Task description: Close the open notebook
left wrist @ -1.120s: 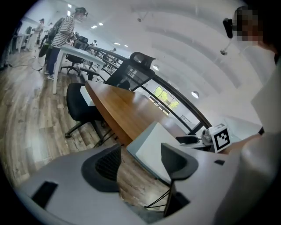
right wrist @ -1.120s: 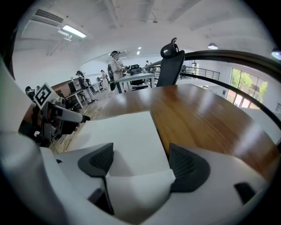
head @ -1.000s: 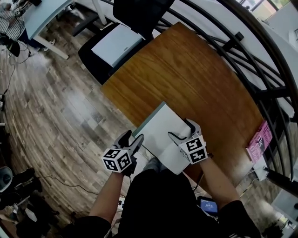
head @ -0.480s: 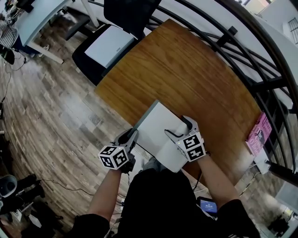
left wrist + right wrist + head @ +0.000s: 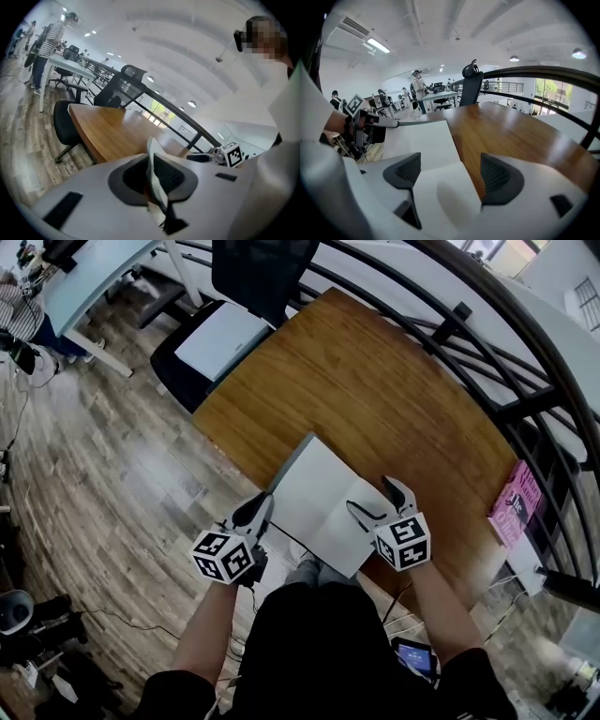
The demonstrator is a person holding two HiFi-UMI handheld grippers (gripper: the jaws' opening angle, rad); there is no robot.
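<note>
The notebook [image 5: 323, 498] lies open at the near edge of the bench [image 5: 375, 399], straight before the person. The left claw [image 5: 255, 514] sits at the notebook's left side on its raised left leaf (the jaws have just been closing and now pinch that leaf's edge). The right claw [image 5: 371, 495] hangs over the near right corner, jaws apart above the page. Behind the bench's far left corner stands a chair [image 5: 173, 367] with a flat thing [image 5: 220, 338] on its seat. A railing [image 5: 487, 362] runs behind and right of the bench, and a book [image 5: 514, 502] lies beyond it.
</note>
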